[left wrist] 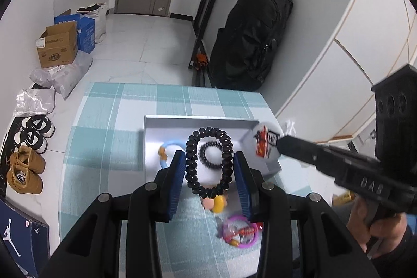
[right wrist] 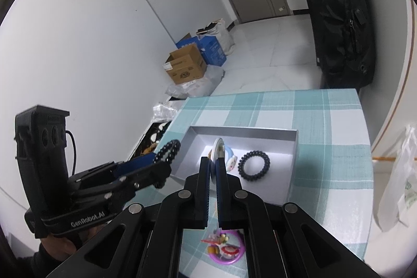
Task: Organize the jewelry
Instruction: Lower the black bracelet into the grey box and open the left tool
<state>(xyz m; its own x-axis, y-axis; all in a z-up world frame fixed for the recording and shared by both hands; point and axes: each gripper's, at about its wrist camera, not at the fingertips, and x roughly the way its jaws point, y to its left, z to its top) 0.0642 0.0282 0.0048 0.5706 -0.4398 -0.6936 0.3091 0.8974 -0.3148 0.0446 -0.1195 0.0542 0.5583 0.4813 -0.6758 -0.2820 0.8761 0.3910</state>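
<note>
My left gripper is shut on a black beaded bracelet, held above the near edge of the grey tray; it also shows in the right wrist view. My right gripper is shut on a round white badge with red print, seen flat in the left wrist view, over the tray. In the tray lie a black coil hair tie and a light blue ring toy. A purple ring with charms lies on the cloth nearer me.
The tray sits on a teal checked tablecloth. A black bag stands beyond the table. Cardboard boxes, plastic bags and shoes lie on the floor at left. A white plastic bag hangs at right.
</note>
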